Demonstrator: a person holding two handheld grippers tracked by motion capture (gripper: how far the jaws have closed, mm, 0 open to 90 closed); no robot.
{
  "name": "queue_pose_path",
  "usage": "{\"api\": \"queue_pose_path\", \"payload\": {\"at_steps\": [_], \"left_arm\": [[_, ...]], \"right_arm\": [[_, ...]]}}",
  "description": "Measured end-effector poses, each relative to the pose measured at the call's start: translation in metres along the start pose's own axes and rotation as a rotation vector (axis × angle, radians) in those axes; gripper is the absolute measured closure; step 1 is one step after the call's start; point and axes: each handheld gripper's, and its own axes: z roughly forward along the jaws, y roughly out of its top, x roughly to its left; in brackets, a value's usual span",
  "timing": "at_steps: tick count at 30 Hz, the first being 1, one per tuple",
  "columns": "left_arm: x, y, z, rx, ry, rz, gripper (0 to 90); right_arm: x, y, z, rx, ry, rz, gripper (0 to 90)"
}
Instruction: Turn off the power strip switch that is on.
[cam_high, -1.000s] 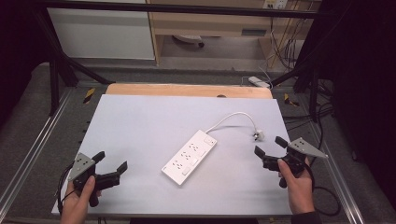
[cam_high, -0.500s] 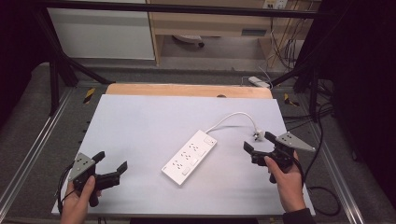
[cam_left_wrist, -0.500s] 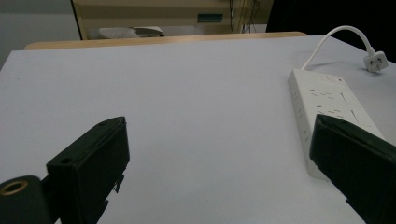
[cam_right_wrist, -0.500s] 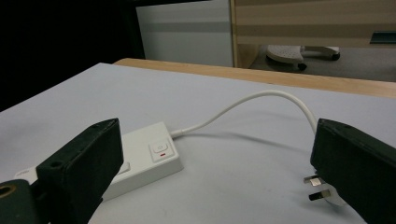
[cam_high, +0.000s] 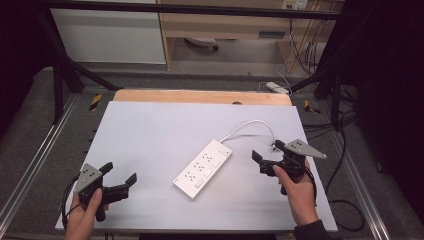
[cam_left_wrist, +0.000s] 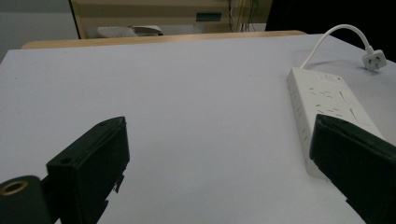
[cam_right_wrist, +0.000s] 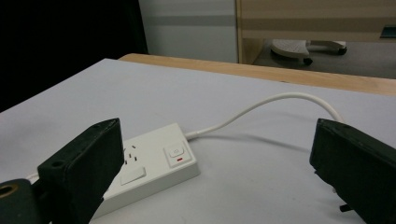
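A white power strip (cam_high: 203, 168) lies slantwise on the pale table top (cam_high: 160, 130). Its white cable (cam_high: 250, 125) loops to a plug (cam_high: 272, 146) at the right. My right gripper (cam_high: 266, 150) is open, just right of the strip's switch end, with the plug beside its far jaw. The right gripper view has the switch end (cam_right_wrist: 175, 156) and the cable (cam_right_wrist: 280, 100) between the wide jaws. My left gripper (cam_high: 119, 172) is open near the front left corner, well apart from the strip. The left gripper view shows the strip (cam_left_wrist: 327, 100) and the plug (cam_left_wrist: 375, 59).
A wooden strip (cam_high: 200, 96) borders the table's far edge. Metal rails (cam_high: 35, 165) run down both sides. Beyond the table are grey floor, a white cabinet (cam_high: 107, 35) and loose cables (cam_high: 345, 200) at the right.
My right gripper has moved left toward the switch end of the power strip. The left gripper and the strip have stayed put.
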Motion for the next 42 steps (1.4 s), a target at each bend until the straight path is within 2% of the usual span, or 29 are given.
{"api": "queue_pose_path", "payload": {"at_steps": [4,11,21,35,42], "left_arm": [[0.000,0.000,0.000,0.004,-0.001,0.005,4.7],[0.000,0.000,0.000,0.005,-0.002,0.011,4.7],[-0.001,0.000,0.000,0.004,-0.002,0.013,4.7],[-0.001,0.000,0.000,0.004,-0.005,0.016,4.7],[-0.001,0.000,0.000,0.001,-0.006,0.015,4.7]], "right_arm": [[0.008,0.002,0.006,0.027,0.013,-0.024,3.7],[0.021,0.005,0.014,0.060,0.055,-0.034,3.8],[0.042,0.012,0.022,0.038,0.114,-0.068,4.0],[0.067,0.014,0.038,0.087,0.183,-0.086,4.6],[0.074,0.012,0.045,0.106,0.204,-0.092,4.7]]}}
